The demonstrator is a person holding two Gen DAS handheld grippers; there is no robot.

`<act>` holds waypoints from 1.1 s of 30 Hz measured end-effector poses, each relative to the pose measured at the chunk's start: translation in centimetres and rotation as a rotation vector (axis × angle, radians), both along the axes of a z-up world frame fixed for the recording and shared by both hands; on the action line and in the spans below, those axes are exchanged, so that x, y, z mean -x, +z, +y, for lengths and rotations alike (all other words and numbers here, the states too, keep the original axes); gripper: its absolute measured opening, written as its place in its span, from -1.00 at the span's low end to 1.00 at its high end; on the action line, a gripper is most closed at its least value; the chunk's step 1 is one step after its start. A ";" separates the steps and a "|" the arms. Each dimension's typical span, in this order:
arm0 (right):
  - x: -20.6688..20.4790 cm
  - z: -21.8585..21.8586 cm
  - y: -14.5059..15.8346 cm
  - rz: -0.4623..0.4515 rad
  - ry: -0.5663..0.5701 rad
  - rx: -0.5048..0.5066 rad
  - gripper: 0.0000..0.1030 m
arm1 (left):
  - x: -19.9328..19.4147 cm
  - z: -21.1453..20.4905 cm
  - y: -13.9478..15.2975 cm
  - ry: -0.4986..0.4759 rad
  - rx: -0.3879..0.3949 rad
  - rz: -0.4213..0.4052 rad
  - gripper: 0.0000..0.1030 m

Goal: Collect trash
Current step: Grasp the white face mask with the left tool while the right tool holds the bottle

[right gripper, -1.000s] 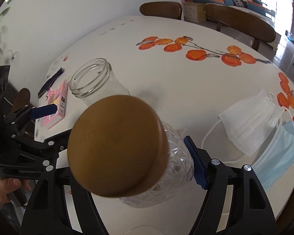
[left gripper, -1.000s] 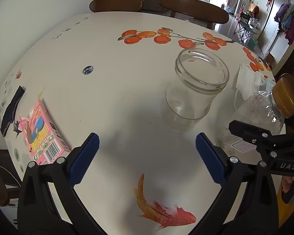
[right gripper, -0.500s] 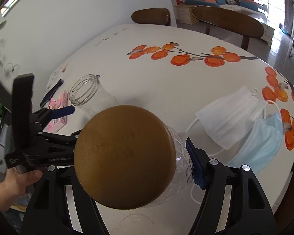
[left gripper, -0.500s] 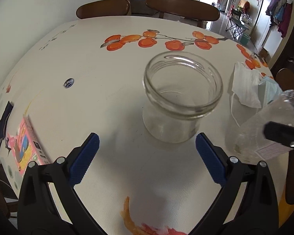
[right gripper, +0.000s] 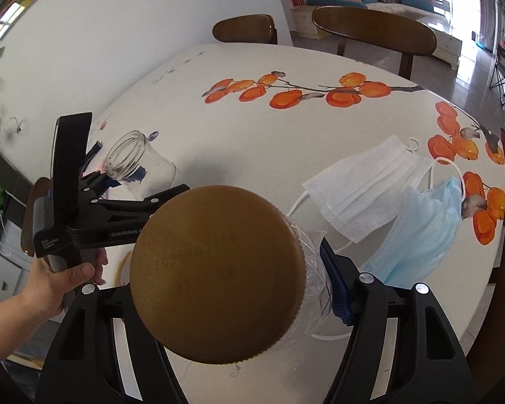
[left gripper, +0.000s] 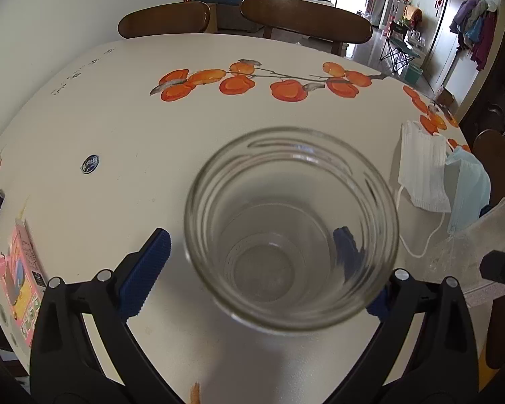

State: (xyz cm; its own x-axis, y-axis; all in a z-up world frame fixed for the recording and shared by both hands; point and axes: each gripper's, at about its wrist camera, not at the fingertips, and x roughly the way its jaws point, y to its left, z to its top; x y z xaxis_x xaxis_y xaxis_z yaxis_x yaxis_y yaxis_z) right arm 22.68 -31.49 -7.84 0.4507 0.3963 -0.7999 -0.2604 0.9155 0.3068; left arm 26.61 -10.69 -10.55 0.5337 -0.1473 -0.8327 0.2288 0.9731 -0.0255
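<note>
Pink carton (left gripper: 18, 282) lies flat at the counter's (left gripper: 124, 128) far left edge. Left tool (left gripper: 249, 259) is spread wide, jaws apart, glass jar (left gripper: 291, 232) between its blue pads (left gripper: 144, 262); left pad clear of the glass, right pad seen through it, contact can't tell. White mask (right gripper: 367, 185) and blue mask (right gripper: 424, 229) overlap on the counter further right. Right tool (right gripper: 219, 279) is clamped on the plastic bottle (right gripper: 314, 279), brown cap (right gripper: 215, 272) facing the camera.
</note>
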 end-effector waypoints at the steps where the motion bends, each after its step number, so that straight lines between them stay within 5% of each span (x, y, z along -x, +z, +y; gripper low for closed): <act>1: 0.0 0.0 0.0 -0.001 0.000 -0.002 0.34 | -0.1 0.0 0.0 0.002 0.002 -0.001 0.87; 11: 0.2 -0.4 -0.3 0.009 -0.007 -0.016 0.34 | 0.8 0.5 0.7 0.016 -0.043 -0.025 0.87; 22: 2.1 -2.8 0.5 -0.004 -0.054 -0.036 0.33 | 0.3 -2.8 5.2 -0.077 -0.059 -0.092 0.87; 28: 3.1 -4.8 1.1 -0.014 -0.096 -0.042 0.33 | 0.3 -8.3 8.1 -0.207 -0.054 -0.122 0.87; 33: 3.8 -6.9 1.0 -0.007 -0.149 -0.051 0.33 | -0.6 -14.5 5.4 -0.323 -0.109 -0.034 0.87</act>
State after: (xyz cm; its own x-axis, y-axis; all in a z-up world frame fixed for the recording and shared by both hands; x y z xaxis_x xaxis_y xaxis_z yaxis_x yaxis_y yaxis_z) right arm 18.90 -38.36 -6.86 0.5127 0.3649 -0.7772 -0.1255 0.9273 0.3527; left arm 27.18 -25.18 -5.12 0.5017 -0.2246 -0.8354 0.5245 0.8469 0.0874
